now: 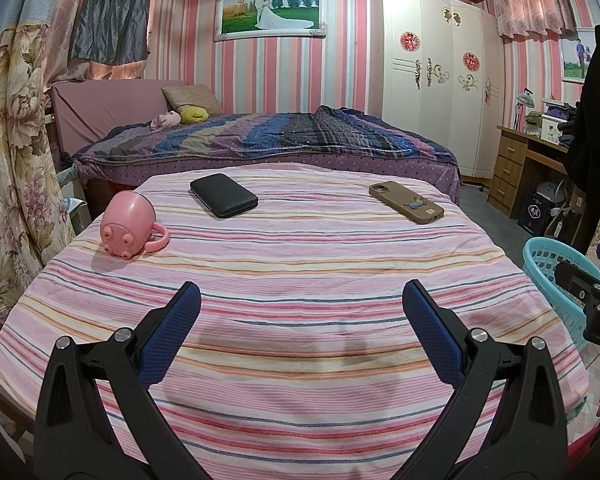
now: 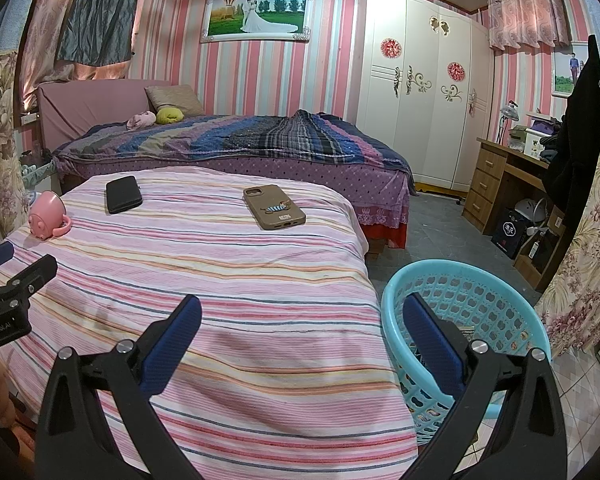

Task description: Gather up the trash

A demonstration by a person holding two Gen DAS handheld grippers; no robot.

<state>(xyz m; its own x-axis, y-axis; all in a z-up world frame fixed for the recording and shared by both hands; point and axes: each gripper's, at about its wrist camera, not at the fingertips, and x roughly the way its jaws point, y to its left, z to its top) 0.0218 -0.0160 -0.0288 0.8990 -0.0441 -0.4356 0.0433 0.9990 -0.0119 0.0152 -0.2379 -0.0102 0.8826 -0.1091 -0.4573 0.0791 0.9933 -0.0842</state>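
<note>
Wide-open right hand-held gripper [image 2: 302, 318] over striped tablecloth [image 2: 220, 280], beside blue basket [image 2: 500, 280].

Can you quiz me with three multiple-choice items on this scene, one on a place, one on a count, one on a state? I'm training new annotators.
1. Where is the blue basket?
A. on the striped cloth
B. on the floor by the covered table's right side
C. on the bed

2. How many things lie on the striped cloth?
A. one
B. three
C. five

3. How does the pink cup lie?
A. upright
B. stacked on the phone
C. tipped, its base toward the camera

Key: 1 B, the right view shows it on the floor; 2 B, cup, black case, brown phone; 3 C, its base faces us.
</note>
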